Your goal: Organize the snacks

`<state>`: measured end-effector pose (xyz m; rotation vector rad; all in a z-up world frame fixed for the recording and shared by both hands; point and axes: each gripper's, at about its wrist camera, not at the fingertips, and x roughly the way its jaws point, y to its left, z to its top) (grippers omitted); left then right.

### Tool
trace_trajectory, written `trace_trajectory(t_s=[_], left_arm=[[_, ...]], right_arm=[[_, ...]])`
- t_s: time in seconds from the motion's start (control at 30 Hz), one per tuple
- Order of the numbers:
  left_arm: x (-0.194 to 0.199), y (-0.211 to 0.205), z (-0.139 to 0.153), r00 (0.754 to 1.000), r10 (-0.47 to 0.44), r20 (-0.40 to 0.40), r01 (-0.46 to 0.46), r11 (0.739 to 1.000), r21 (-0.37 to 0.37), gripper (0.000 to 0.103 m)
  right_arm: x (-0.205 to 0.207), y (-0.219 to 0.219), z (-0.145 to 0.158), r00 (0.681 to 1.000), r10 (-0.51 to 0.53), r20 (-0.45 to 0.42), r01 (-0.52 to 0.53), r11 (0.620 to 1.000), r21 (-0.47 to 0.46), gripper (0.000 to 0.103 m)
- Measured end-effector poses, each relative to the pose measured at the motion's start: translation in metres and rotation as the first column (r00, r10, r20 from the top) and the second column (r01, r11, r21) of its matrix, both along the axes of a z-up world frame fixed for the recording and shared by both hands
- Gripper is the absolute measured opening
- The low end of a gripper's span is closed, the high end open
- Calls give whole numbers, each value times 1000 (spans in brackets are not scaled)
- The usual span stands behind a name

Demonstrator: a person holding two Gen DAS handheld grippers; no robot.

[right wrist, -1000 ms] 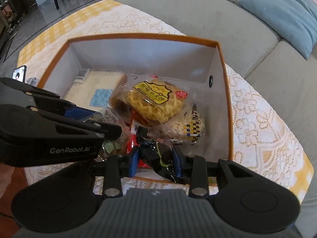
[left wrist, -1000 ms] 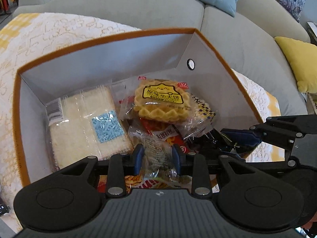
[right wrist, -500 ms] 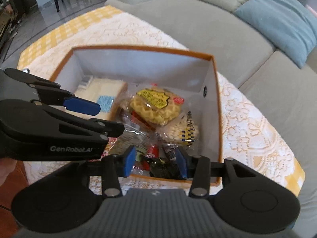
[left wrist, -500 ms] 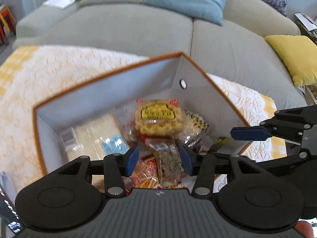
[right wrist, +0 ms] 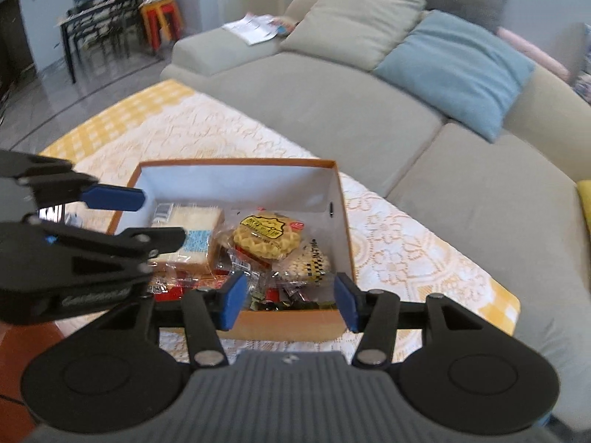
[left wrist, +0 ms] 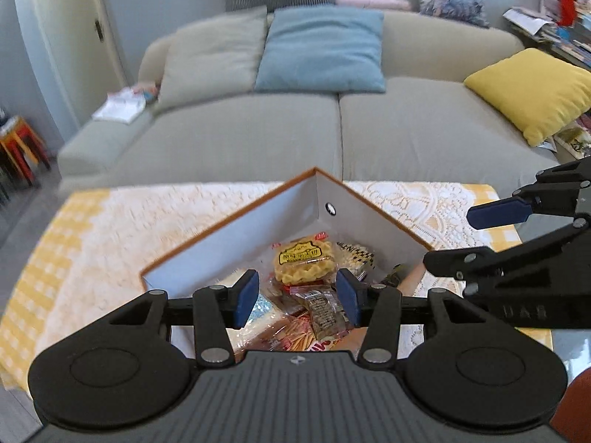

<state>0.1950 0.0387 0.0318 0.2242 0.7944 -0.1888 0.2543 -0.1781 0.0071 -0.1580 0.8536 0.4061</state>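
Left wrist view: your left gripper hangs above the near edge of the orange-rimmed box, jaws spread with nothing between the pads. The blue pads frame the snacks below without touching them. Your right gripper enters from the right of this view, above the box's right wall; its jaws are opening and nothing is seen between them.

Box contents, as seen from both wrists: a yellow waffle-shaped pastry pack lies on top at the centre. A clear pack with black-and-yellow checker print sits just beside it, against the right wall. A white sliced-bread pack with a blue label fills the left side. A dark-printed clear wrapper and a red-and-white pack of stick biscuits lie nearest you; further small red wrappers are too jumbled to identify.

Right wrist view: your right gripper stands over the near wall of the box, pads clear of the cardboard and of the snacks.

Surroundings: the box rests on a lace cloth over yellow check. A grey-green sofa stands behind it, carrying a blue cushion and a yellow cushion.
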Motion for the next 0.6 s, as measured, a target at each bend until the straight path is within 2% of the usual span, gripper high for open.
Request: trace_trajectory(t_s=[0.13,0.27,0.3,0.33,0.43,0.6], left_arm=[[-28,-1,10,998,6,61,-6,1000,-5,58],[-54,2,14,993,30,113,-30,1000,-4,63],[-60,2,14,992,32,123,-33,999,-1,63],[-66,2,13,991,36,130,-36,999,2,63],[-80,1,11,991,33,130,-34,999,2,63],[-102,0,3,989,55,139,-52,998,-28,63]], right_arm=[[-38,-10,8,996,-71,62,70,997,20,55],[-77,-17,9,985,-130,116,124,990,61,60],[-87,-18,9,981,-144,127,136,988,73,65],[-97,-19,9,977,-161,138,151,985,85,70],[-124,-21,7,963,-219,160,203,973,112,76],[-164,-24,5,922,-326,210,296,941,162,77]])
